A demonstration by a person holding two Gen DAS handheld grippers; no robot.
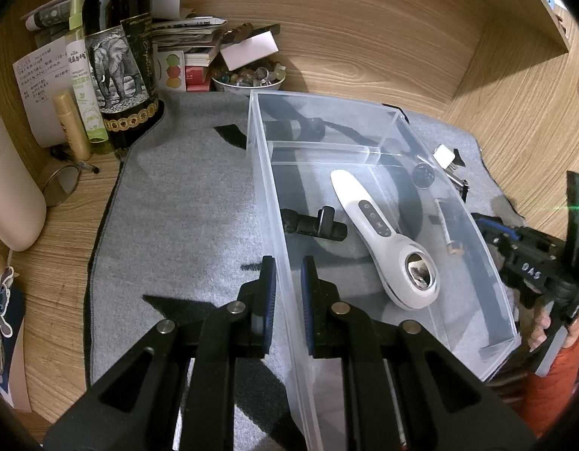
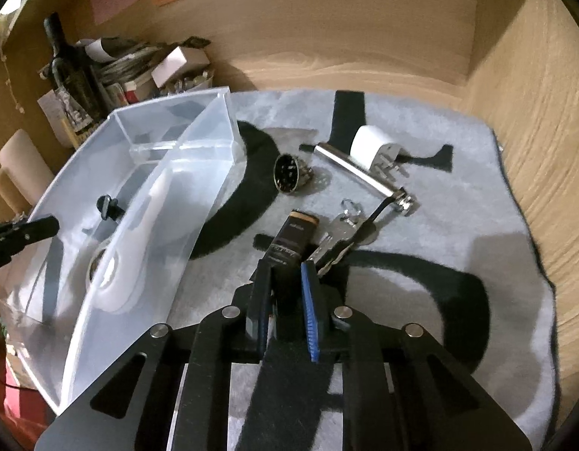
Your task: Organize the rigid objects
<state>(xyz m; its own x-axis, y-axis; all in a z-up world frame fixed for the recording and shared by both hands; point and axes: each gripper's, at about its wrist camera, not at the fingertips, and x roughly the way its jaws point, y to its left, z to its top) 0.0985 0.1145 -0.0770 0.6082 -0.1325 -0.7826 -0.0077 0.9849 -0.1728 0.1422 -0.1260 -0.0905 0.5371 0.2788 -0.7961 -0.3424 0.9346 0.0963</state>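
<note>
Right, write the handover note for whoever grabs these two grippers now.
Left gripper: fingers straddle the left wall of the clear bin, steadying it; whether they pinch it is unclear.
Right gripper: shut on the dark rectangular case, low over the grey mat.
Done: white handheld device lies in the bin's large compartment.
Left on the mat, right of the bin: bunch of keys, silver rod tool, white plug adapter, round metal piece.
A small black clip piece lies by the bin's left wall; inside or outside is unclear.
</note>
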